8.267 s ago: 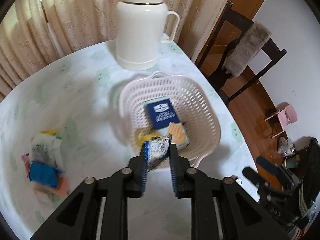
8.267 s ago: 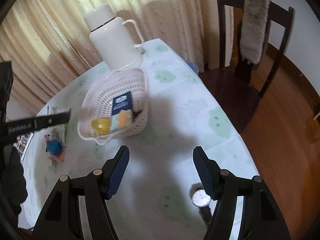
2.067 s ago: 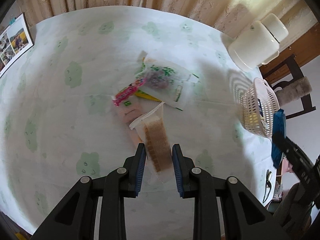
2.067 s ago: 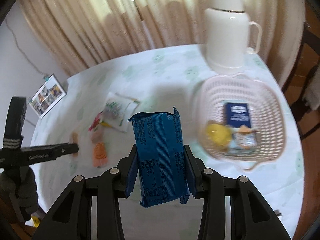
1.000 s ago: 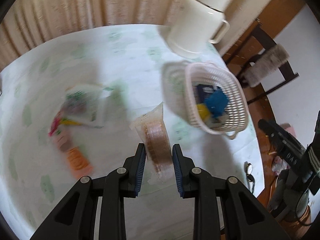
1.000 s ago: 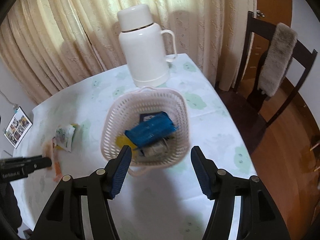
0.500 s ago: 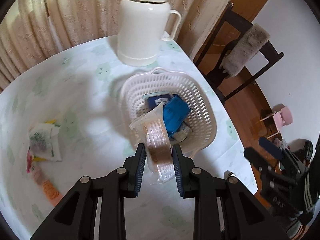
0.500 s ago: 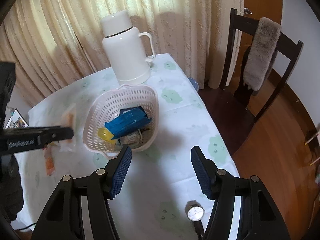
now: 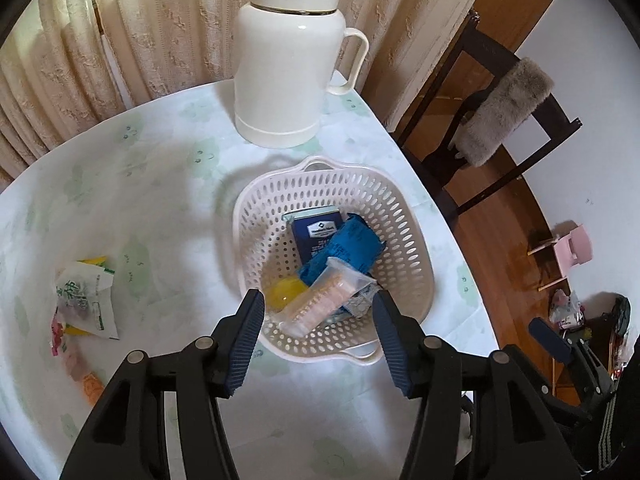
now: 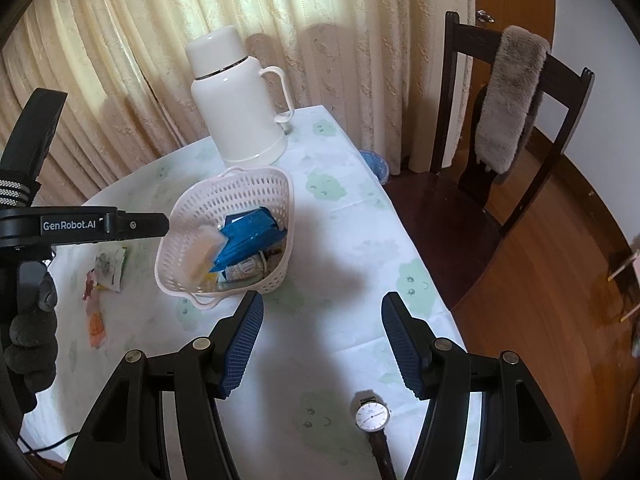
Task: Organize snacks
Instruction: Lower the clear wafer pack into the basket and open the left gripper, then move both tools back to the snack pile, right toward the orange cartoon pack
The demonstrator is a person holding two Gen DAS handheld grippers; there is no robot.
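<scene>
Drop step judged just complete: the left hand-held gripper (image 9: 320,336) is seen with jaws spread wide and nothing between them, poised above the near rim of the white basket (image 9: 416,240) at frame centre. A clear-wrapped wafer pack (image 9: 326,296) is lying tilted in the basket, across a blue packet (image 9: 348,244) and beside a yellow item (image 9: 286,293); a dark blue box (image 9: 316,230) is seen at the back of the basket. The right hand-held gripper (image 10: 322,344) is likewise wide and empty, held over bare table (image 10: 344,240) at lower centre of its view, with a wristwatch (image 10: 373,420) below it. Remaining snacks are noted at the left of the left wrist view: a white-and-green sachet (image 9: 86,300) with small pink and orange packets (image 9: 76,364) below it, well apart from the basket. Next move is judged to call for a reach to that pile, jaws kept wide, and a closure on one thin packet edge lying flat on the cloth
</scene>
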